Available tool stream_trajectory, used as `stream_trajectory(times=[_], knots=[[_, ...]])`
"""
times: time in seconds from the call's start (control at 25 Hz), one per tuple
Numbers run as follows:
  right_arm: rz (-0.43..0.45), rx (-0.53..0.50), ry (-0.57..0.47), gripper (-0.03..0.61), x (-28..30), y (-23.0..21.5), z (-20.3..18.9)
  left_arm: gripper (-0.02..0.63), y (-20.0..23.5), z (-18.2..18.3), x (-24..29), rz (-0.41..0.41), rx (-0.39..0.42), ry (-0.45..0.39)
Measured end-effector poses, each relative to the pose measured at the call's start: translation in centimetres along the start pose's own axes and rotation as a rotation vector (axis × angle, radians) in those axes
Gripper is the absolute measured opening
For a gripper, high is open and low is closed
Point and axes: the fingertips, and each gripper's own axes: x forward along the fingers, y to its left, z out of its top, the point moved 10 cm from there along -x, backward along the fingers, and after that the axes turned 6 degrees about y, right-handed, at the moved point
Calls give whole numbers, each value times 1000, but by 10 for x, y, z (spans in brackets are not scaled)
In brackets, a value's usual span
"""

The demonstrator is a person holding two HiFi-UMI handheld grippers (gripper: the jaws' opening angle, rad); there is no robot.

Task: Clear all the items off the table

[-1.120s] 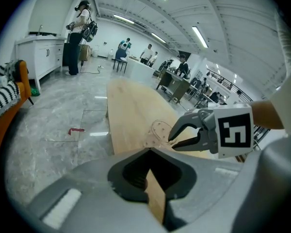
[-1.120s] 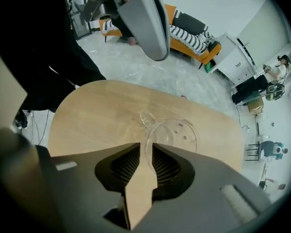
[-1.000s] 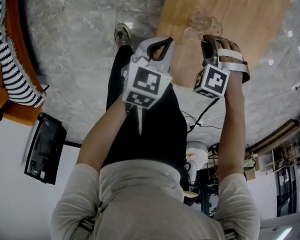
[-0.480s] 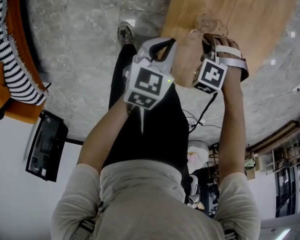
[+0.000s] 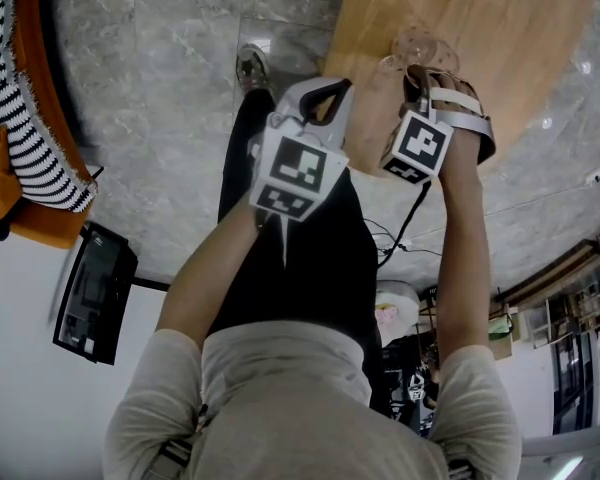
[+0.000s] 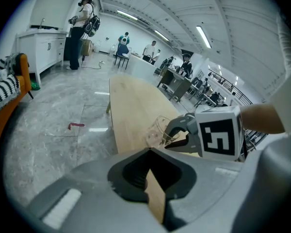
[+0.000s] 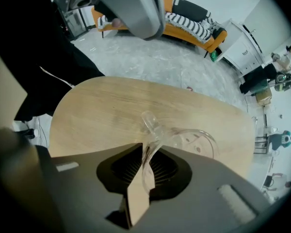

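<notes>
A clear glass cup (image 5: pixel 420 46) with a handle is over the near edge of the oval wooden table (image 5: pixel 500 28). My right gripper (image 5: pixel 420 76) is shut on it. In the right gripper view the glass cup (image 7: pixel 194 142) tilts sideways, its wall and curved handle (image 7: pixel 150 123) pinched between the jaws of the right gripper (image 7: pixel 144 149). My left gripper (image 5: pixel 325 93) hovers to the left over the table's edge, shut with nothing in it. The left gripper view shows the left gripper (image 6: pixel 148 152), the cup (image 6: pixel 160 130) and the right gripper's marker cube (image 6: pixel 218 137).
An orange sofa (image 5: pixel 20 148) with a striped cushion stands at the left on the grey marble floor. A black flat device (image 5: pixel 85 293) lies below it. My shoe (image 5: pixel 248 66) is beside the table's edge. Cables (image 5: pixel 400 238) trail on the floor. People stand far off (image 6: pixel 82 28).
My right gripper has moved a little away from me with the glass cup, and its marker cube has turned slightly. The left gripper has hardly moved.
</notes>
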Motion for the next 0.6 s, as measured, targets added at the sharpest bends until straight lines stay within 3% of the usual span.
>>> stream_trajectory(times=[0.2, 0.6], knots=[[27, 140, -45, 41, -6, 2, -4, 21, -3, -2, -1, -3, 13, 5], [72, 538, -289, 38, -38, 15, -11, 21, -17, 1, -11, 18, 64, -1]])
